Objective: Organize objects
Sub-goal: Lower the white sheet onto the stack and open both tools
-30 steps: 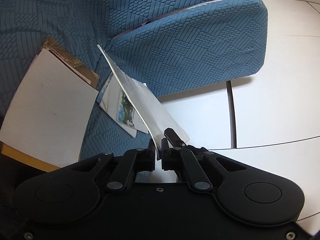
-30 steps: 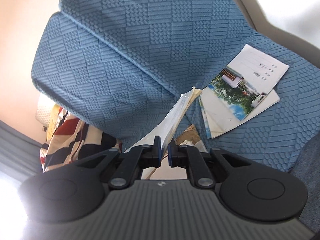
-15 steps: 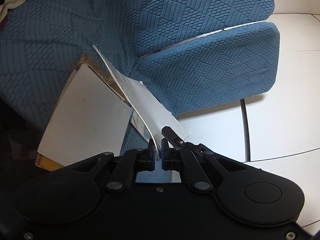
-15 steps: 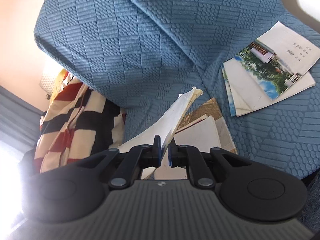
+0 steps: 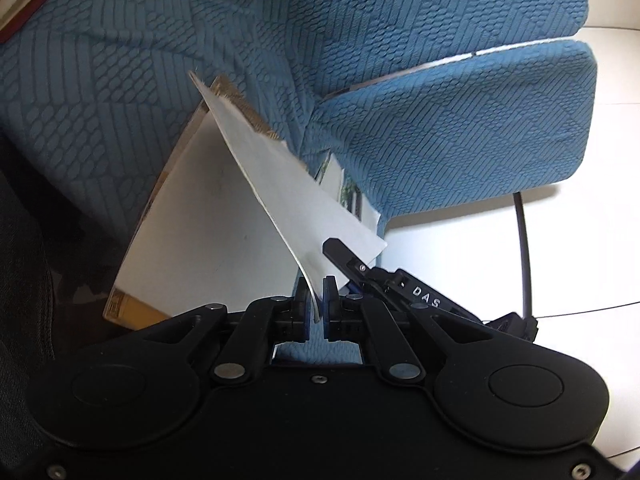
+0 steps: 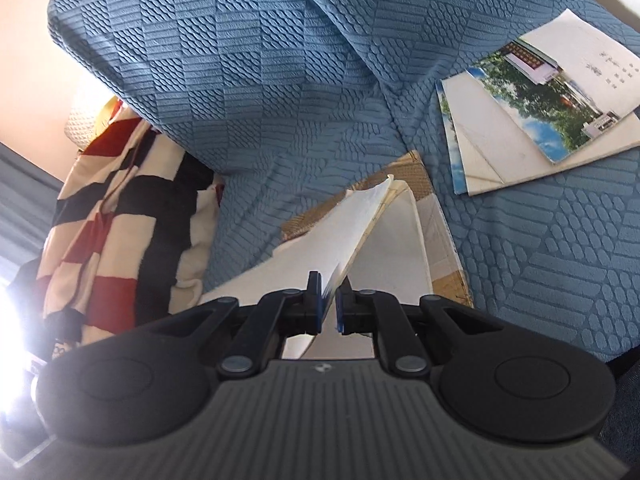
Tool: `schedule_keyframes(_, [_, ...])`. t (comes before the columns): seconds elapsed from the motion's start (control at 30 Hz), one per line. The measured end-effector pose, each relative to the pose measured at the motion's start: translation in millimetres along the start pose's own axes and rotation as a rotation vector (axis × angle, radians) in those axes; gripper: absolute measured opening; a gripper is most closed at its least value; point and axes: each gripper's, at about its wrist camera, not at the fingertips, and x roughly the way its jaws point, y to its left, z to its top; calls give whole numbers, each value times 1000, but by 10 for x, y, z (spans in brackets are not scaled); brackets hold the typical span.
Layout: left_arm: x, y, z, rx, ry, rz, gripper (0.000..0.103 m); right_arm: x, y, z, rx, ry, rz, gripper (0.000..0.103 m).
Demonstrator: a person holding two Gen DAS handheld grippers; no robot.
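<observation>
My left gripper [image 5: 315, 307] is shut on the edge of a thin white booklet [image 5: 280, 184], held tilted just above a stack of white and tan books [image 5: 200, 236] on the blue sofa seat. My right gripper [image 6: 329, 307] is shut on the same booklet [image 6: 344, 232] from the other side, and one of its fingers [image 5: 344, 258] shows in the left wrist view. The stack also shows in the right wrist view [image 6: 404, 236]. Two photo-cover booklets [image 6: 532, 108] lie overlapped on the seat to the right of the stack.
The blue textured sofa [image 6: 260, 80] has a backrest and an armrest cushion [image 5: 460, 128]. A red, black and cream striped cloth [image 6: 116, 208] lies at the left. White floor with a dark cable [image 5: 524, 248] is beyond the sofa.
Both grippers have carried the white booklet away from the photo booklets and over the white and tan stack, lowering it closer. Both stay shut on it.
</observation>
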Motion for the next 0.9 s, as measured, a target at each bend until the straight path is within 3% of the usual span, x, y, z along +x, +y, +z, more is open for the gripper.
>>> schedule_keyframes(0.37, [202, 68, -178, -12, 64, 63, 5, 143, -122, -36, 16, 31, -97, 10])
schedule_keyframes(0.43, [187, 104, -202, -22, 67, 83, 13, 160, -149, -35, 21, 39, -98, 10])
schedule_keyframes(0.5, [192, 127, -223, -16, 96, 111, 35, 174, -165, -38, 20, 44, -104, 11])
schedule_keyframes(0.6, [175, 73, -292, 53, 130, 203, 45, 200, -173, -51, 9, 44, -131, 12])
schedule_keyframes(0.7, [113, 31, -317, 87, 130, 225, 53, 215, -194, -54, -7, 40, -193, 23])
schedule_keyframes(0.77, [61, -23, -258, 126, 118, 243, 57, 209, -226, -50, 5, 35, -204, 51])
schedule_keyframes(0.8, [29, -46, -236, 144, 109, 256, 58, 204, -239, -52, 7, 30, -209, 57])
schedule_keyframes(0.9, [27, -124, -86, 200, 70, 309, 59, 193, -239, -68, -5, 19, -231, 57])
